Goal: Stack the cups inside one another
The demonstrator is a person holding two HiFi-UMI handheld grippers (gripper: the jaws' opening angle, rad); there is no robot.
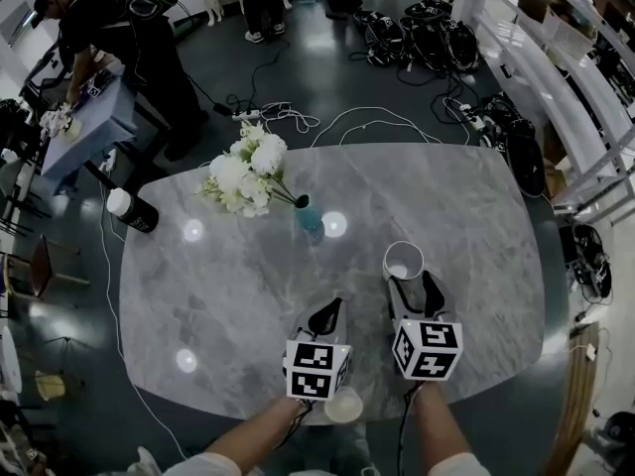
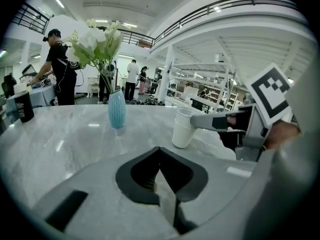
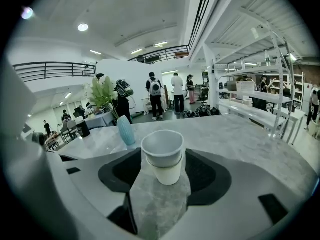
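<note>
My right tongs (image 1: 414, 294) are wide open, one jaw on each side of the stacked cups (image 3: 163, 156). The cups stand upright on the marble table (image 1: 218, 296), one inside the other. My left tongs (image 2: 159, 156) are closed, with nothing between the jaws.

The rounded grey marble-patterned desk (image 1: 198, 296) is polished smooth and glossy, with ceiling lights mirrored in it. The nested white paper cups (image 3: 163, 161) are seen as matt and smooth, while the ribbed pale-blue vase (image 2: 117, 110) is finished with a slight ceramic sheen.
</note>
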